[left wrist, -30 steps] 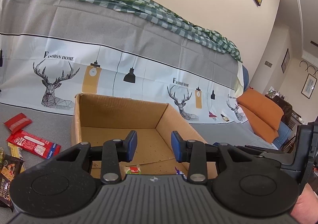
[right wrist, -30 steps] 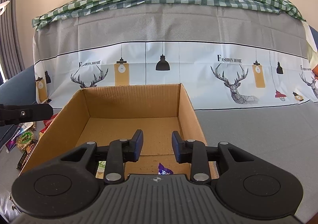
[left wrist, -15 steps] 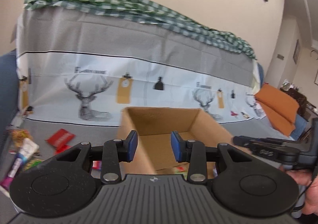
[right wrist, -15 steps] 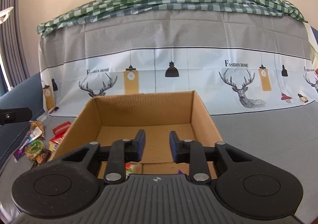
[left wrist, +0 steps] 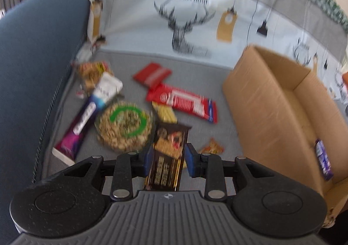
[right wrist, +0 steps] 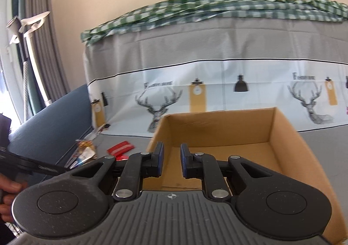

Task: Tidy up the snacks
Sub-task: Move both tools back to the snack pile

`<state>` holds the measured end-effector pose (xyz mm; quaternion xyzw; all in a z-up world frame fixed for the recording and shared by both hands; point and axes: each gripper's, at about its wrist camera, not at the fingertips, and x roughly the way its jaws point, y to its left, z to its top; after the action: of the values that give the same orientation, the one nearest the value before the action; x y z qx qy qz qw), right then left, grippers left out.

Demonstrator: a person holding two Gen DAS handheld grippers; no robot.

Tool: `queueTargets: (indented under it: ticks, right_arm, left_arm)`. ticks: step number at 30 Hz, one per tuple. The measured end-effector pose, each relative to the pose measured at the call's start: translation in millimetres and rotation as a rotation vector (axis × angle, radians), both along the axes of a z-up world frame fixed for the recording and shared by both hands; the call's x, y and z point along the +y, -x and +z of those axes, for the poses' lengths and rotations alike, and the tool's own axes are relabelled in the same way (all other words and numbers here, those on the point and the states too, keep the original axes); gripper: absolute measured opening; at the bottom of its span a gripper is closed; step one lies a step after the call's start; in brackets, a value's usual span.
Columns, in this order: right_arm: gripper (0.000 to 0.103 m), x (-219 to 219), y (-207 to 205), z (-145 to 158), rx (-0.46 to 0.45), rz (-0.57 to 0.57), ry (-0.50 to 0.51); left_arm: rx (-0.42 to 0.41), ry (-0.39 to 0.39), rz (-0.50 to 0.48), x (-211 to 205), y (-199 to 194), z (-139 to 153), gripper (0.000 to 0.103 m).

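A grey cloth [left wrist: 208, 84] printed with stags and lamps covered the seat and back of a sofa, with a blue armrest [left wrist: 39, 53] at its left end and a green checked cloth [right wrist: 195, 10] bunched along the top. Most of the snacks lay loose towards the left end of the seat: a long purple packet [left wrist: 80, 123] nearest the armrest, a round bag of nuts [left wrist: 125, 127] beside it, two red packets [left wrist: 184, 101] further back, and a dark brown biscuit packet [left wrist: 169, 147] near the front edge. A cardboard box [left wrist: 271, 101] stood open on the seat to their right, with a small purple bar [left wrist: 323, 158] inside against its near wall. The left gripper [left wrist: 167, 159] pointed down at the biscuit packet, its fingers narrowly parted on either side; the picture was blurred, so whether they pressed on the packet could not be told. The right gripper [right wrist: 171, 161] sat before the box's near wall, its fingers drawn close with nothing between them. A hand [right wrist: 8, 199] showed at the left edge.
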<state>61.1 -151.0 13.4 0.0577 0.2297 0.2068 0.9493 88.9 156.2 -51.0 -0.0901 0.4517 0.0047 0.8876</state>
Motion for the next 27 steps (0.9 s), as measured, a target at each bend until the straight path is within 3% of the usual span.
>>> queueTargets:
  ticks: [5, 7, 16, 17, 20, 27]
  right_arm:
    - [0.017, 31, 0, -1, 0.018, 0.076, 0.006]
    - [0.017, 41, 1, -1, 0.019, 0.099, 0.014]
    - [0.017, 66, -1, 0, 0.045, 0.143, 0.008]
    - [0.017, 68, -1, 0, 0.048, 0.146, 0.007]
    - [0.018, 78, 0, -3, 0.054, 0.16, 0.007]
    - [0.018, 108, 4, -11, 0.066, 0.21, 0.014]
  left_arm:
    - [0.08, -0.024, 0.022, -10, -13, -18, 0.073]
    - [0.112, -0.027, 0.022, -14, -20, -24, 0.078]
    - [0.201, -0.054, 0.015, -19, -32, -43, 0.077]
    - [0.204, -0.053, 0.012, -18, -31, -44, 0.074]
    - [0.234, -0.062, 0.005, -16, -30, -50, 0.045]
    - [0.185, 0.039, 0.059, 12, -6, -32, 0.044]
